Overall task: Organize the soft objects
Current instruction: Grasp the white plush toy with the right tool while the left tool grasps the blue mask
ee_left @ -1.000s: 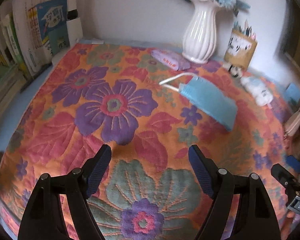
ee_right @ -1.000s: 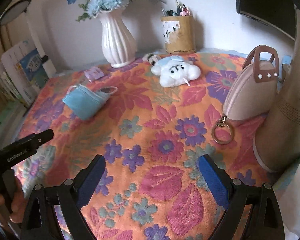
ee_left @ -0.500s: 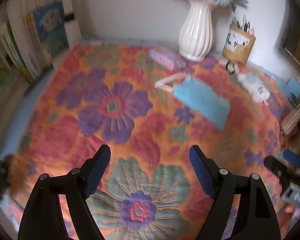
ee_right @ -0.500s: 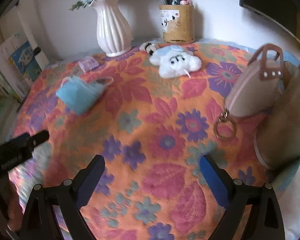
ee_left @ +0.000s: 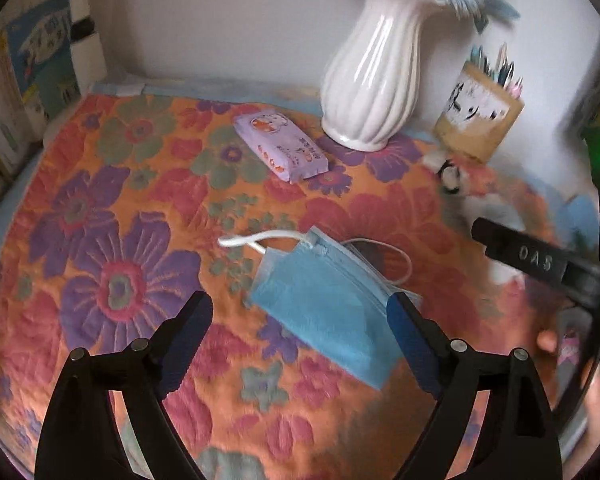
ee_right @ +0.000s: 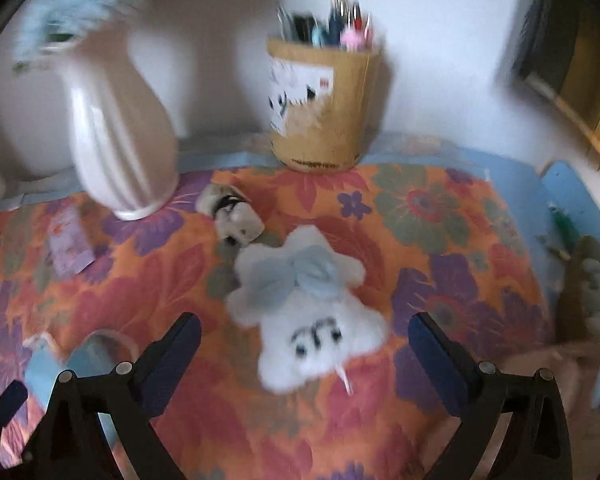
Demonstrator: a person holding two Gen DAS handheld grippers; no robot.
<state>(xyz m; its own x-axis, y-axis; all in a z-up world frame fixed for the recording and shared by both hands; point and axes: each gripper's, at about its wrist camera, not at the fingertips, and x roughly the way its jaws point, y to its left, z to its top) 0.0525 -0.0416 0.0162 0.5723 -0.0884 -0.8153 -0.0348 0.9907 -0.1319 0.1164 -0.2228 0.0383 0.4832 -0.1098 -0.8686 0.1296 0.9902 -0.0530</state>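
A blue face mask (ee_left: 324, 308) lies flat on the floral cloth (ee_left: 100, 240). My left gripper (ee_left: 298, 320) hovers over it with jaws opening; the mask sits between the fingers, its right edge under the right finger, and no pad presses it. In the right wrist view a white cloud-shaped plush toy (ee_right: 300, 280) lies face up on the cloth. My right gripper (ee_right: 304, 330) frames it, jaws opening wide, with both pads apart from the toy. The mask (ee_right: 44, 368) also shows at lower left there.
A purple tissue pack (ee_left: 280, 146), a white vase (ee_left: 368, 80) and a pen holder (ee_left: 478, 120) stand along the back wall. A small black-and-white plush (ee_right: 236, 220) lies behind the cloud toy. Books line the left edge (ee_left: 40, 60).
Both grippers have moved forward over the table. The mask now lies between the left fingers and the cloud plush between the right fingers. Both jaws stand wider.
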